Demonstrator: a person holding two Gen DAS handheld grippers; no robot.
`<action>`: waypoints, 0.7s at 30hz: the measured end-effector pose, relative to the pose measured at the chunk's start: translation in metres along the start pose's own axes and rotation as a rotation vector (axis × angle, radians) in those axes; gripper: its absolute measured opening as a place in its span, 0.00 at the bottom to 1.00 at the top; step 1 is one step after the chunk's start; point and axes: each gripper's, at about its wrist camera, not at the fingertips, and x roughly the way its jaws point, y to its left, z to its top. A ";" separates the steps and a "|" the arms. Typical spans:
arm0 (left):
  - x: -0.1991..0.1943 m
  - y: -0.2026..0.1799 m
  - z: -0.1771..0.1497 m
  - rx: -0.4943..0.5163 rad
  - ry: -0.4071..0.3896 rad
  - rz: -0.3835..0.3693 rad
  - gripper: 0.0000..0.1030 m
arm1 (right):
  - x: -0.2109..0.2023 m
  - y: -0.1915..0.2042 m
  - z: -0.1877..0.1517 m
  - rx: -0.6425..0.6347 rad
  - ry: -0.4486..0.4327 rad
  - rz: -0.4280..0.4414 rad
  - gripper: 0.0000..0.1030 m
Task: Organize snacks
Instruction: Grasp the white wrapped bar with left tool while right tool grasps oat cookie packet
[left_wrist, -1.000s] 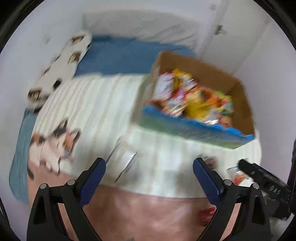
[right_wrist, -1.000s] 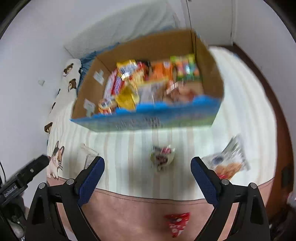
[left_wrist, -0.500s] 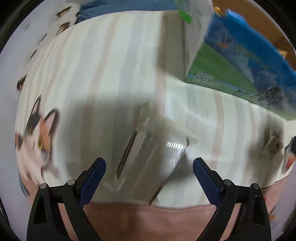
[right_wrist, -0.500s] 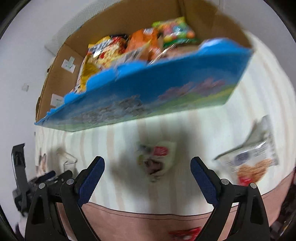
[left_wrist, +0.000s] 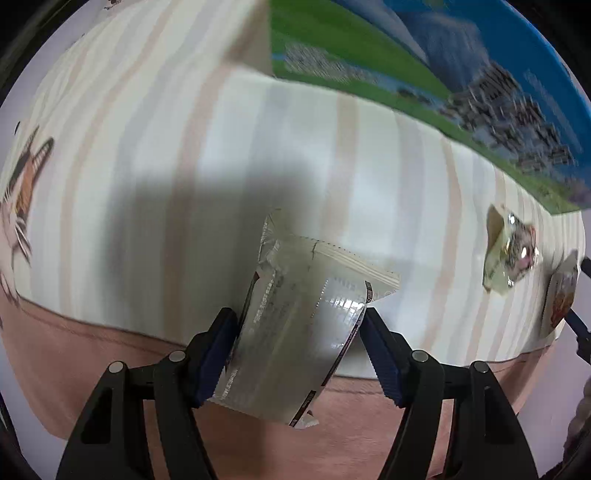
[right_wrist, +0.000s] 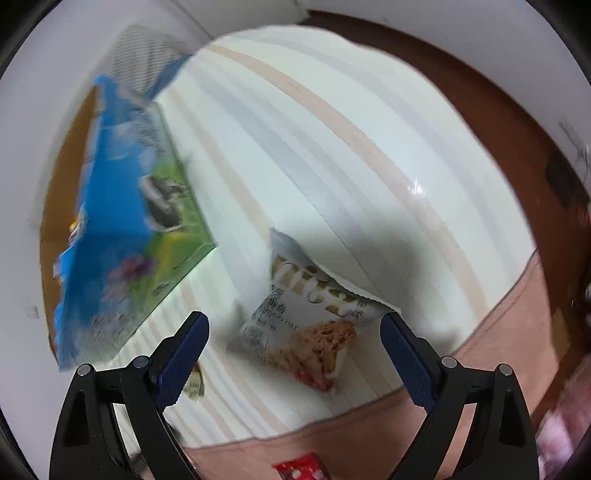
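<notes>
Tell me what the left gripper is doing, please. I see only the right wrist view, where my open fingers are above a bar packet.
Observer: The left gripper has a silver packet between its fingers. The jaws have just been closing, and both fingers touch the packet's edges.
Operator: Is another snack close to it?
Observer: Yes. A small wrapped snack lies on the striped sheet, apart from the packet, to the right in that view and just below the box.
</notes>
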 end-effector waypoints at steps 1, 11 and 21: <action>0.001 -0.003 -0.004 -0.001 0.004 0.001 0.65 | 0.008 -0.002 0.001 0.021 0.016 0.009 0.93; 0.014 0.004 -0.010 -0.009 0.003 -0.015 0.66 | 0.026 0.027 -0.033 -0.324 0.044 -0.131 0.64; 0.029 0.030 -0.053 -0.007 0.029 -0.014 0.69 | 0.044 0.042 -0.096 -0.605 0.144 -0.233 0.67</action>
